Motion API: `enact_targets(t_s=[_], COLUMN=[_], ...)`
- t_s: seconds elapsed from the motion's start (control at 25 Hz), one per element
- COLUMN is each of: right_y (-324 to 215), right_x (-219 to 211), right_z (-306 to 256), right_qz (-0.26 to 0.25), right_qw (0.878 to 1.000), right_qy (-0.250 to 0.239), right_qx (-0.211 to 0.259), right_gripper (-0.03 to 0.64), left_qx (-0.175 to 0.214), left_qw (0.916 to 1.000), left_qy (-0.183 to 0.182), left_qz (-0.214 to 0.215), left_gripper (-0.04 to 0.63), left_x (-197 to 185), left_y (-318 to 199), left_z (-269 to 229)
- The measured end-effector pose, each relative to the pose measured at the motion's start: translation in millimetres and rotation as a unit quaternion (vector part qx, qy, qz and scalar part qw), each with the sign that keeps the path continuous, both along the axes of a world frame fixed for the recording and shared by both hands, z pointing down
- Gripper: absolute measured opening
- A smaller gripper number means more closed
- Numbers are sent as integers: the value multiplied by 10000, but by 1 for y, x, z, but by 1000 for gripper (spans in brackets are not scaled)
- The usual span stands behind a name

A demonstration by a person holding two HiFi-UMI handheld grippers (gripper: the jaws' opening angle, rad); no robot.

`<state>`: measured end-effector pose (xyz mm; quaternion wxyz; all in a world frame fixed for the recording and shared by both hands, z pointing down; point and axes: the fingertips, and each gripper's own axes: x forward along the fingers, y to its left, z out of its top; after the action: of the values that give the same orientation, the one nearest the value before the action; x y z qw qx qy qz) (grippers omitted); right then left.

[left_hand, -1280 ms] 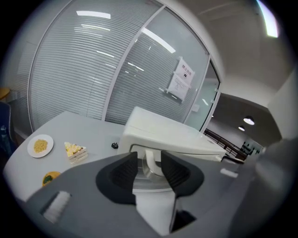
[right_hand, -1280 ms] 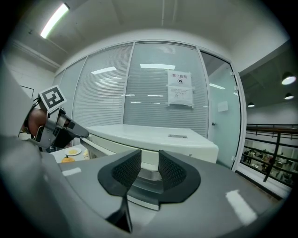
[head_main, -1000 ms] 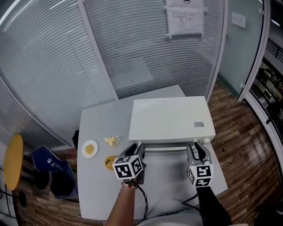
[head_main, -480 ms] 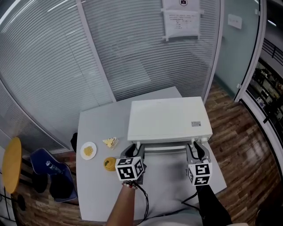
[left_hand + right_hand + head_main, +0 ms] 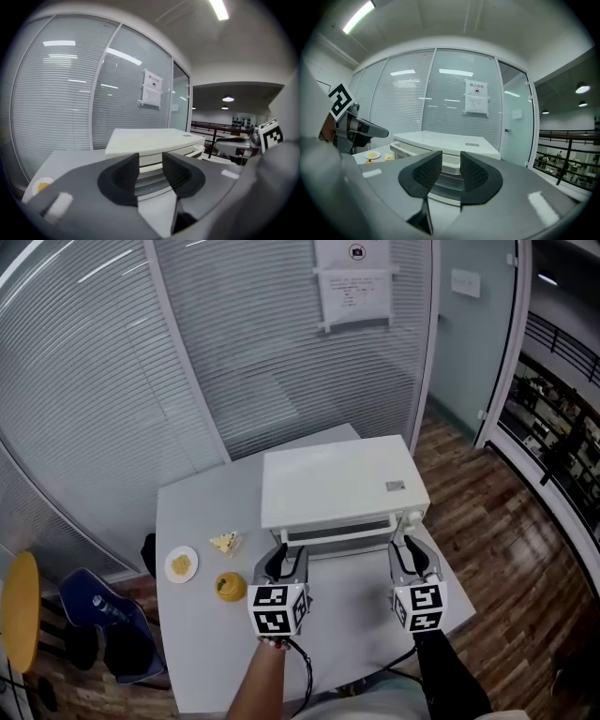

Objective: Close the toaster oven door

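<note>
The white toaster oven stands on the grey table. Its door is tipped up close to the front, with a narrow gap still showing under the top. My left gripper is at the door's left end and my right gripper at its right end. Both are open, with nothing between the pads. In the left gripper view the oven shows through the left gripper's gap. In the right gripper view the door shows between the right gripper's jaws. Whether either touches the door I cannot tell.
Left of the oven are a small plate with yellow food, a pale food piece and a yellow round item. A glass wall with blinds runs behind. A blue chair and a yellow stool stand at the left.
Both grippers have moved up and toward the oven. The door between them has swung from lying low in front to nearly upright. The head view has shifted.
</note>
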<state>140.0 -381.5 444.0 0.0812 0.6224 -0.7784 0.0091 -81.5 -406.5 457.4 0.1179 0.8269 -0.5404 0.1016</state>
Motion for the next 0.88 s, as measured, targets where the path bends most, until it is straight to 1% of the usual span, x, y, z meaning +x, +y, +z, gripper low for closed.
enact_targets(t_s=[0.12,0.24,0.32,0.44,0.52,0.76,0.88], right_y=[16,31,40,50,58,92,107], right_x=[2,8,13,18,20,32,38], right_z=[-7,-14,-19,-27,-31,-41,-41], right_qz=[31,67,71,17,-72,-344,-474], right_qw=[10000,9998,9996,9992,9989,9978,9972], right_qy=[3,8,-2,-60,-82,-67,-91], right_qx=[94,188,262,396,450,571,576], right_gripper=[101,101,101,101,101,101,101], left_qx=[260,452,577,701,737,930,999], left_qw=[9995,9986,9977,9956,9949,9942,9940], left_qy=[-18,40,143,438,501,250,143], left_qz=[152,266,326,440,473,487,417], left_gripper=[169,169,169,169,169,169,169], left_x=[8,18,26,43,55,85,94], left_y=[14,29,39,51,62,103,124], left_z=[-13,-23,-29,-37,-40,-53,-57])
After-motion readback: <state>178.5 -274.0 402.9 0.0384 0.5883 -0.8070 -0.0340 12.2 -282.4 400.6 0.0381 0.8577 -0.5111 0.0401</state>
